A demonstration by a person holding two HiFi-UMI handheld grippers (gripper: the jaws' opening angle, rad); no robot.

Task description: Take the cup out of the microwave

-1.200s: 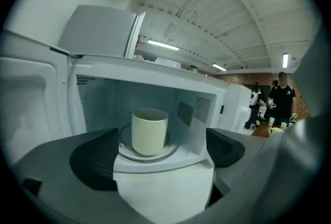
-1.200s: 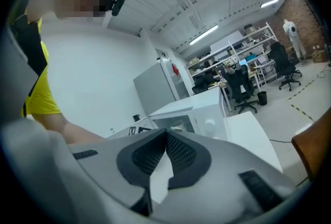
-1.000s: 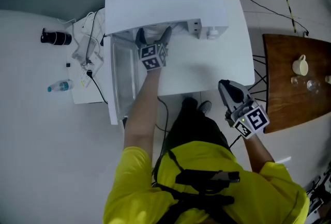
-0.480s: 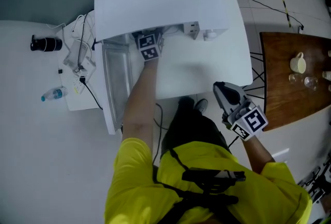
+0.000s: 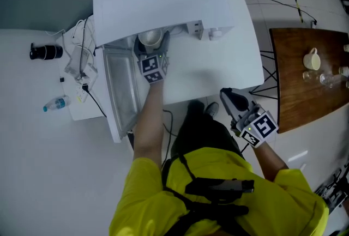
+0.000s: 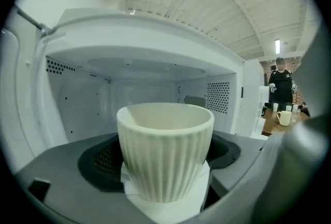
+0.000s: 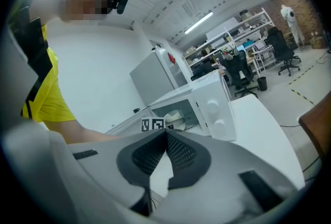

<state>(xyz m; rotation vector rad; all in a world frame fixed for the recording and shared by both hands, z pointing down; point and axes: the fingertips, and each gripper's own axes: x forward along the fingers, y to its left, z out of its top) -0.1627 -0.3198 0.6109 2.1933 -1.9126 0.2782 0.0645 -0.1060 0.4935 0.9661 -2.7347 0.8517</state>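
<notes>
Quick count: one microwave (image 5: 163, 0), one cup (image 5: 150, 37), two grippers. Off to the side there's one mug (image 5: 311, 59) and a couple of glasses (image 5: 330, 78) just beside it on a wooden table (image 5: 289, 88). One bottle (image 5: 56, 104) and one black cylinder (image 5: 44, 52) lie on the white surface left of the microwave, next to some cables (image 5: 82, 60).

The microwave sits on a white table (image 5: 229, 66) with its door (image 5: 117, 93) swung open to the left. The left gripper (image 5: 151, 49) has its jaws spread wide and clamped on the cup, one on each side. The cup is right at the front edge of the opening, poking out from under the top.

The left gripper view is the only one that looks into the cavity, which is behind the cup. It also shows the cup's ribbed wall and a person (image 6: 282, 83) standing way back. I can't see down to the cup's bottom from there.

The right gripper (image 5: 228, 95) hangs off the table's near edge, jaws closed together with nothing in them. Its view catches the microwave's two knobs (image 7: 212, 105), which the left gripper view doesn't show.
</notes>
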